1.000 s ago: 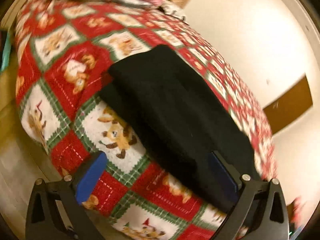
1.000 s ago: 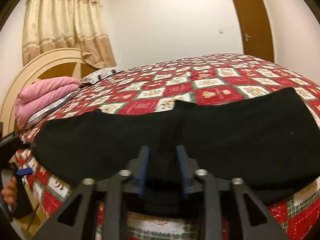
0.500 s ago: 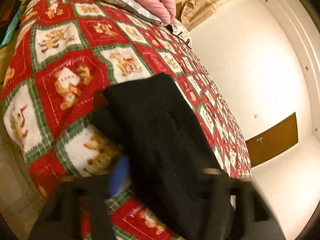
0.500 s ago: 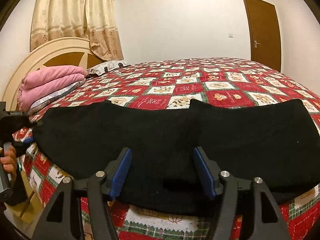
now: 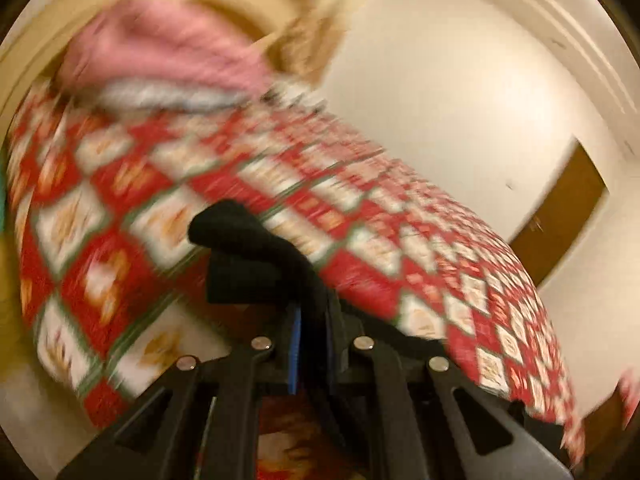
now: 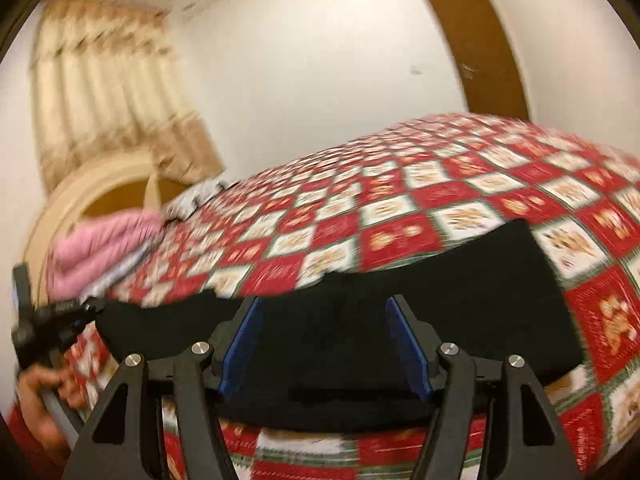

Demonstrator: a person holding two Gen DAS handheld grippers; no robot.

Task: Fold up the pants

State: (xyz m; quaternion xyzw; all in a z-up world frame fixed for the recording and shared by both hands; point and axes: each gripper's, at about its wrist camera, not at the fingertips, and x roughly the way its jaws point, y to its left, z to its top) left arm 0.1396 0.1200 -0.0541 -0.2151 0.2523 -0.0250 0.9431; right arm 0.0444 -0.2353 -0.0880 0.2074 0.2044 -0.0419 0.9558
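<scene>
Left wrist view showed the biggest change: half a second earlier the left gripper (image 5: 314,344) was coming down around the end of the pants (image 5: 256,256) with its fingers still apart, and now those fingers were clenched on the black cloth, which bunched up between the blue pads and rose in a rumpled peak just ahead of them. A second earlier that end had lain flat on the quilt (image 5: 120,248). The heavy blur said the gripper was moving, and the lifted cloth suggested the end was being raised off the bed. I judged this to be the start of a fold, with the gathered end to be carried across toward the other end.

In the right wrist view, the right gripper (image 6: 324,346) hung over the near edge of the pants (image 6: 460,300) with its fingers spread wide and nothing between them. A second before it had been pinching the cloth there; half a second before it had already let go, and it stayed released. The pants lay as a long dark band across the near side of the quilt (image 6: 400,216).

Further left in that view, the person's left hand (image 6: 44,392) gripped the handle of the left gripper at the far end of the pants. Beyond, pink bedding (image 6: 100,248) sat by the headboard (image 6: 80,196), with a curtain (image 6: 104,92) and a brown door (image 6: 480,48) behind.
</scene>
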